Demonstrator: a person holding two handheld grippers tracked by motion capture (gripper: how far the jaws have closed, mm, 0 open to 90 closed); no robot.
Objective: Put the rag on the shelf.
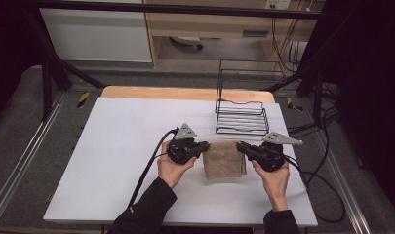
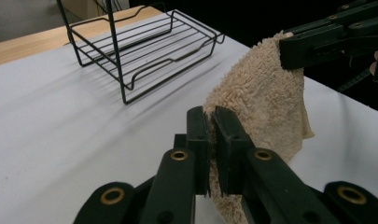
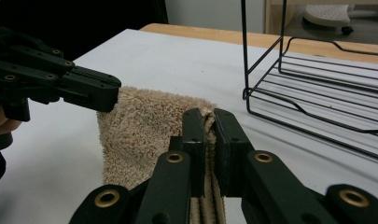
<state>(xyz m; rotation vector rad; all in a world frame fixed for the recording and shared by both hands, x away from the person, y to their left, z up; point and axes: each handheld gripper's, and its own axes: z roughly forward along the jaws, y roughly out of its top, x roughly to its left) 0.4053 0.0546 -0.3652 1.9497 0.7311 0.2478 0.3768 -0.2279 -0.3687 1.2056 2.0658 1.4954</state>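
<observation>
Nearest to us, we're looking at the person's forearms in dark sleeves coming in from the bottom edge, each hand wrapped around a gripper. The left gripper point(image 1: 206, 145) is clamping down tight on the left top corner of the beige towel point(image 1: 224, 159), and in the left gripper view the jaws are pinching the fluffy edge with only a sliver of cloth between them. The right gripper point(image 1: 240, 146) is doing the same on the right top corner, jaws squeezed onto a folded edge of the towel. So we're seeing the towel being held by both corners, folded, hanging between the two grippers with its lower part draping down toward the white tabletop point(image 1: 122, 146), roughly mid-table and a bit to the right. Just beyond the towel, the black wire rack point(image 1: 242, 118) is sitting on the far right part of the table, near the towel but apart from it.
</observation>
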